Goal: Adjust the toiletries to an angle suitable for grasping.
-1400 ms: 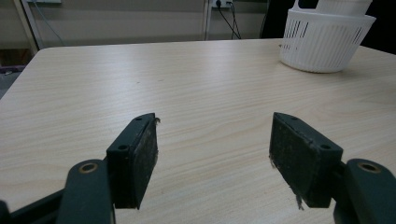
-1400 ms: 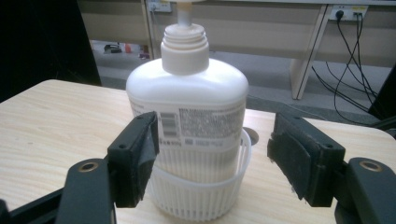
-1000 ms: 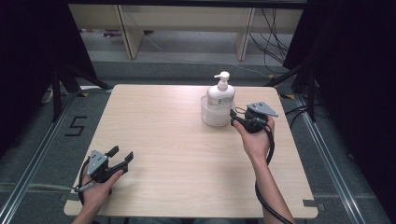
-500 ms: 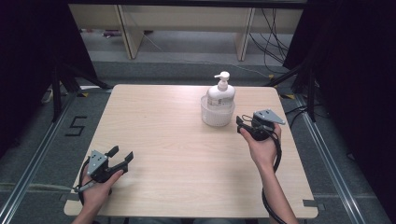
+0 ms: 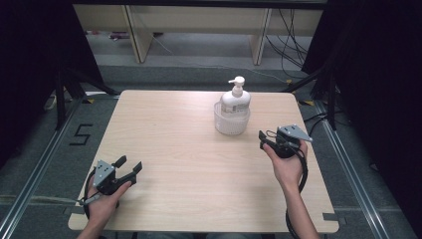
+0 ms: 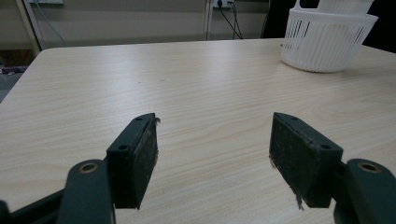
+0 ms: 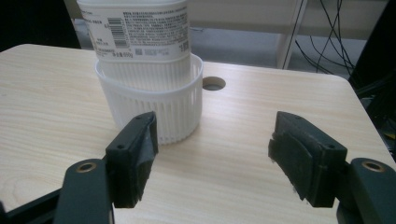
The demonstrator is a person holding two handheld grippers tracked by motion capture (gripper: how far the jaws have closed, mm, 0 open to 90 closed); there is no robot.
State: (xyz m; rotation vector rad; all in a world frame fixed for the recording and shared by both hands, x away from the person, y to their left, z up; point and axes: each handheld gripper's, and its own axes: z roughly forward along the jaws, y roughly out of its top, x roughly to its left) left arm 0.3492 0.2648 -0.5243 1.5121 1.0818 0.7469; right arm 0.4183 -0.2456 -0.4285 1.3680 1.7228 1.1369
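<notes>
Right tool (image 5: 266, 140) has drawn back from the basket (image 5: 231, 124), seemingly empty.

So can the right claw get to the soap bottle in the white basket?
Probably yes. The right claw is open beside the white basket, bare table between them. The soap bottle stands above the rim, so its upper part looks reachable.

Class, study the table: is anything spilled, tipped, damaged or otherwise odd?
Nothing stands out. The pump bottle stands upright inside the white basket, no spill shows on the table, and both the left gripper and right gripper are open and empty.
</notes>
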